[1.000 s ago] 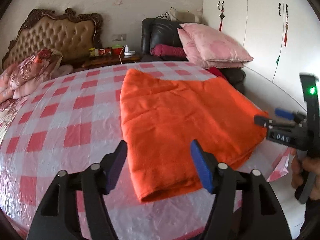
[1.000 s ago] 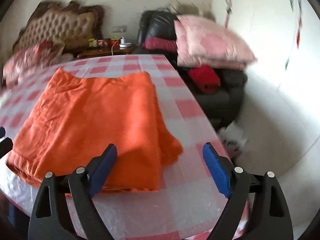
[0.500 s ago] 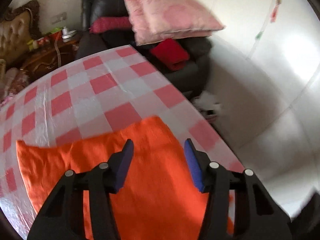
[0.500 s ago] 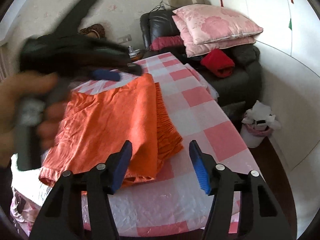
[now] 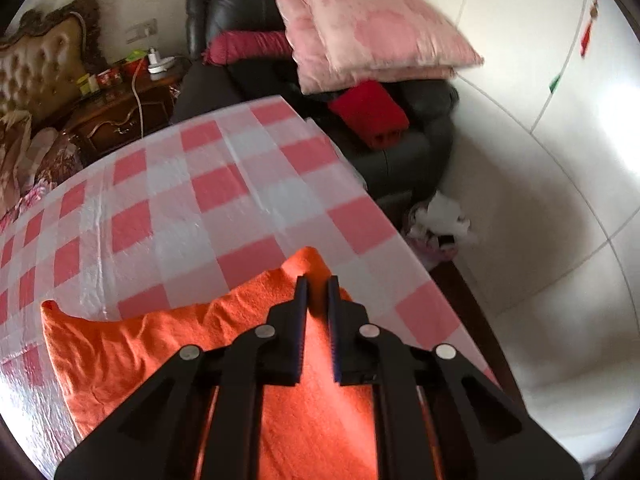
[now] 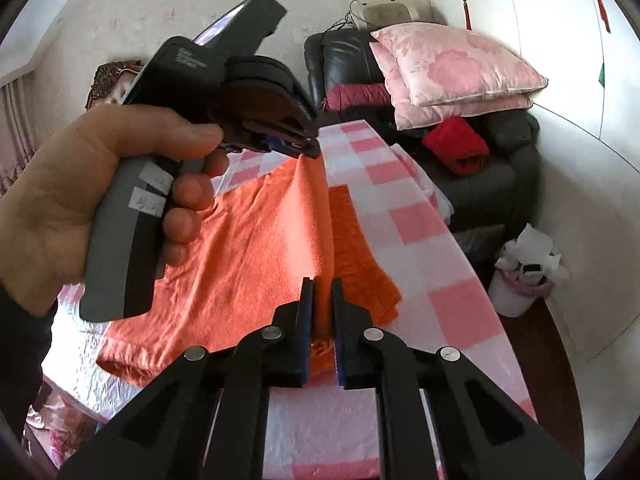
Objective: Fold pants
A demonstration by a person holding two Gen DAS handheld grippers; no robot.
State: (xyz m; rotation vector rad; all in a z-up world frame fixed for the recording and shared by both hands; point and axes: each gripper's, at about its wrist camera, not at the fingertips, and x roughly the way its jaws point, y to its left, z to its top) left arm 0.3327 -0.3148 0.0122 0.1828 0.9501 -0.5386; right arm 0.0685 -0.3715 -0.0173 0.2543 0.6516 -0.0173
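The orange pants (image 5: 160,352) lie folded on the pink-and-white checked bed cover (image 5: 208,200). My left gripper (image 5: 317,288) is shut on their far right corner, which rises into a peak. In the right wrist view a hand (image 6: 60,200) holds that left gripper (image 6: 310,148) above the bed, pinching the far corner. My right gripper (image 6: 322,292) is shut on the near right edge of the pants (image 6: 240,248). The top layer is lifted into a taut ridge between the two grippers, and a lower layer lies flat to its right.
The bed's right edge (image 6: 472,280) runs close beside the pants. Beyond it stand a black armchair (image 6: 500,168) with pink pillows (image 6: 452,72) and a red cloth (image 6: 456,144), a white waste bin (image 6: 520,280), and a white wall. A wooden nightstand (image 5: 120,116) and headboard (image 5: 36,68) stand at the far left.
Both grippers were open above the pants and have shut on the right edge. The left moved to the far corner, and the top layer is lifted.
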